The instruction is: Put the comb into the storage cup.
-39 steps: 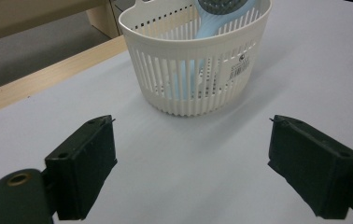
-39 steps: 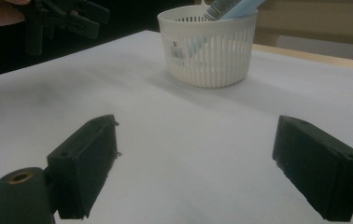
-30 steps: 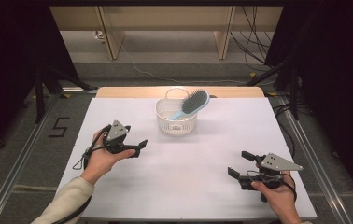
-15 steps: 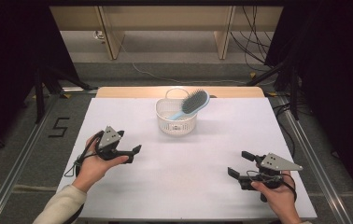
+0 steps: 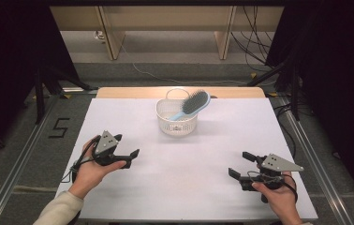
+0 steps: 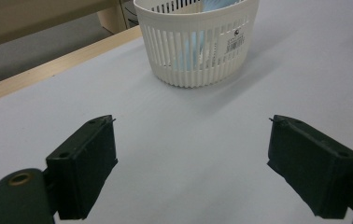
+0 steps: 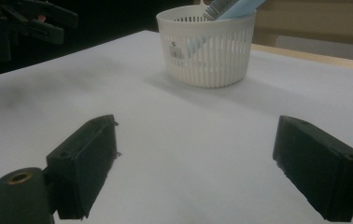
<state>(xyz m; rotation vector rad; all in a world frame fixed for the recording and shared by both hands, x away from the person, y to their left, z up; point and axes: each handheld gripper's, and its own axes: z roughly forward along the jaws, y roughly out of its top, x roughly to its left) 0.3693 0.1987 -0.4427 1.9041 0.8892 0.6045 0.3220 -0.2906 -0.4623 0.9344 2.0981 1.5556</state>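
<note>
A white slatted basket [image 5: 177,121] stands on the white table [image 5: 189,187], toward its far edge and about midway across. A light blue hairbrush [image 5: 191,105] leans in the basket, handle down inside, its dark bristled head tilted out over the rim on the basket's right. The left gripper [image 5: 130,158] is held above the table in front of the basket and to its left, well apart from it, its 2 jaws spread wide with nothing between them. The right gripper [image 5: 240,164] is held in front of the basket and to its right, nearer the table's front edge, also well apart from it; its 2 jaws stand wide apart and hold nothing. Both grippers point toward the basket.
</note>
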